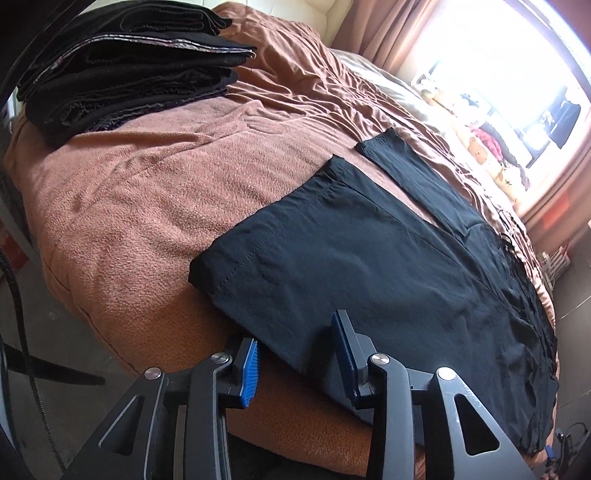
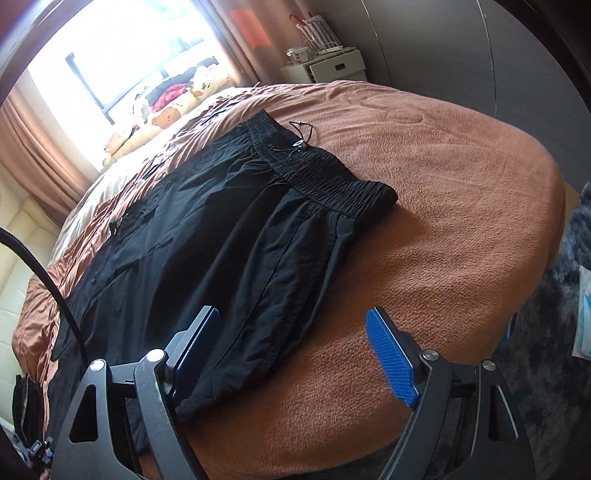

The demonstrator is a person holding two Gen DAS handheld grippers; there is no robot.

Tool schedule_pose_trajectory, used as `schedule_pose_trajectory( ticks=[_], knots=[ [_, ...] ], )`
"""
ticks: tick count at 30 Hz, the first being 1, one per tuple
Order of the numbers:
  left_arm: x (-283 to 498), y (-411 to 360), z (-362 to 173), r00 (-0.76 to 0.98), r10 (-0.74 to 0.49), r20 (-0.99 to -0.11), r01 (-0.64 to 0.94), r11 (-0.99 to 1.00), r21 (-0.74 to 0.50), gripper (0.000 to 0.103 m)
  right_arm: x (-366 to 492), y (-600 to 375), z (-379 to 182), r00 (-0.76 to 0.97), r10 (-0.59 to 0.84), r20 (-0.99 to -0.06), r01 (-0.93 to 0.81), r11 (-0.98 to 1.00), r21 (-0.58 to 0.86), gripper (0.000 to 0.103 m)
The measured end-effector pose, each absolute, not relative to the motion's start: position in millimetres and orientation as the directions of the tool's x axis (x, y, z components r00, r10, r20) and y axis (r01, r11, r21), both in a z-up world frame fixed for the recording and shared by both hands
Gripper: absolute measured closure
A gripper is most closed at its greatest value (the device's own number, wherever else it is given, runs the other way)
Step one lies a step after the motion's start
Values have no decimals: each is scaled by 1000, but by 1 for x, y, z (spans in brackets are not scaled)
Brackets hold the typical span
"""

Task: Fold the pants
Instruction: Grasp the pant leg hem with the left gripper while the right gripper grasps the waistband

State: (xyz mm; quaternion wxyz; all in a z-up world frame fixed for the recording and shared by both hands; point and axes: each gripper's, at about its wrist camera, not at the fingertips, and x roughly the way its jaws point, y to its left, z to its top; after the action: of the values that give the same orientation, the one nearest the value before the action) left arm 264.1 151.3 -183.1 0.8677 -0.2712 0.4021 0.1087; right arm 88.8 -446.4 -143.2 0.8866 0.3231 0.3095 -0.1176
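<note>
Left wrist view.
- Black pants (image 1: 351, 258): spread flat on a brown blanket (image 1: 147, 192) that covers the bed; both leg ends point toward the far side, the nearer leg's hem lying beside the narrower far leg (image 1: 402, 173). The near edge of the fabric hangs over the rounded front edge of the bed.
- Left gripper (image 1: 295, 365): low at the front edge of the bed, jaws partly open. The hanging edge of the pants lies in the gap between the blue pads (image 1: 249, 373); the pads do not visibly press on it.
- Stack of folded dark garments (image 1: 122, 66): on the blanket at the far left corner, well apart from the pants.
- Window (image 1: 517, 74) with pink-brown curtains (image 1: 373, 26): bright, at the far right.
- Black cable (image 1: 22, 295): runs down the left margin.

Right wrist view.
- Black pants (image 2: 221, 240): waist end in view, gathered elastic waistband (image 2: 325, 177) toward the right, a drawstring (image 2: 301, 136) lying loose above it. The near side edge reaches the bed's front edge.
- Right gripper (image 2: 291, 350): jaws wide open. The left pad (image 2: 195, 343) sits just over the pants' near edge; the right blue pad (image 2: 391, 358) stands over bare blanket (image 2: 461, 184). Nothing is clamped.
- White bedside cabinet (image 2: 332, 66): beyond the bed, upper right, small items on top too small to tell.
- Window (image 2: 129, 55): upper left, soft items along its sill.
</note>
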Motion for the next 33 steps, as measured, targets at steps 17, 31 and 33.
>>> schedule_pose_trajectory(
  ticks=[17, 31, 33],
  knots=[
    [284, 158, -150, 713, 5, -701, -388, 836, -388, 93, 117, -504, -151, 813, 59, -579, 376, 706, 600, 101],
    [326, 151, -86, 795, -18, -607, -277, 879, -388, 94, 82, -509, -108, 884, 24, -467, 308, 721, 621, 103],
    [334, 149, -76, 803, -18, -595, -261, 888, -379, 94, 84, -509, -100, 889, 24, -457, 297, 728, 617, 103]
  ],
)
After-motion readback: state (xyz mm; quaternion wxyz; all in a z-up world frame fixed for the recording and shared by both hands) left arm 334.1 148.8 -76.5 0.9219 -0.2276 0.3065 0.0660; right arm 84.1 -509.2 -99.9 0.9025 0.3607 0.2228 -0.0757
